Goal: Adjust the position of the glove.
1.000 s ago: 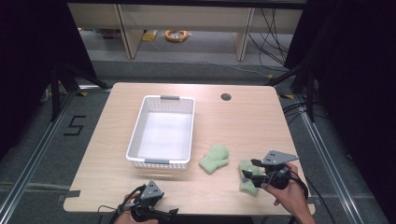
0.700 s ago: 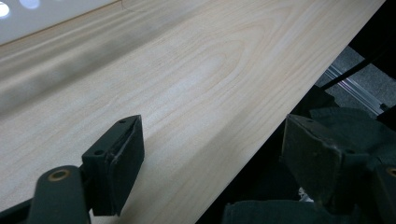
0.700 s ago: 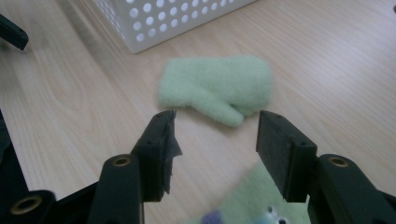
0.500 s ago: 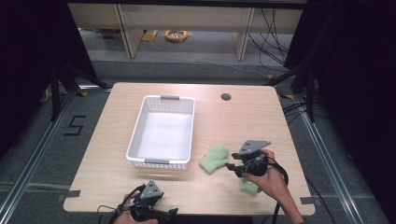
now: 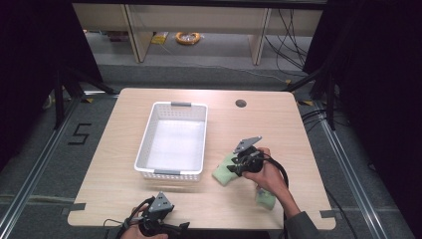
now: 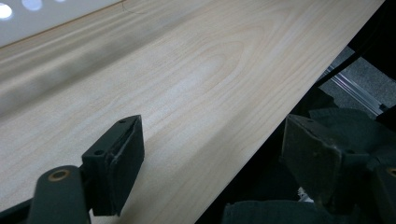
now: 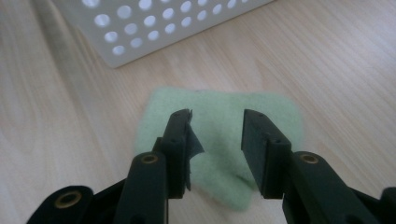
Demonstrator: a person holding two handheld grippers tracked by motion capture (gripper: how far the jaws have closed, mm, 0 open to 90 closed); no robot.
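Two pale green cloth pads lie on the wooden table. One green pad (image 5: 222,173) (image 7: 219,116) sits just right of the white perforated basket (image 5: 174,139) (image 7: 154,23). The other green pad (image 5: 266,199) lies nearer the front edge, partly behind the person's right forearm. My right gripper (image 5: 234,168) (image 7: 216,140) hovers over the first pad, open, its jaws straddling the pad's middle with nothing clamped between them. My left gripper (image 5: 179,226) (image 6: 210,158) rests at the table's front edge, jaws wide open and holding nothing.
The basket holds nothing and takes up the middle of the table (image 5: 124,184). A round cable hole (image 5: 241,103) sits at the back right. Black cables trail from both grippers. Shelving and a floor rail lie beyond the table.
My right gripper has moved left, from above the front-right pad to above the pad beside the basket. The left gripper has stayed put.
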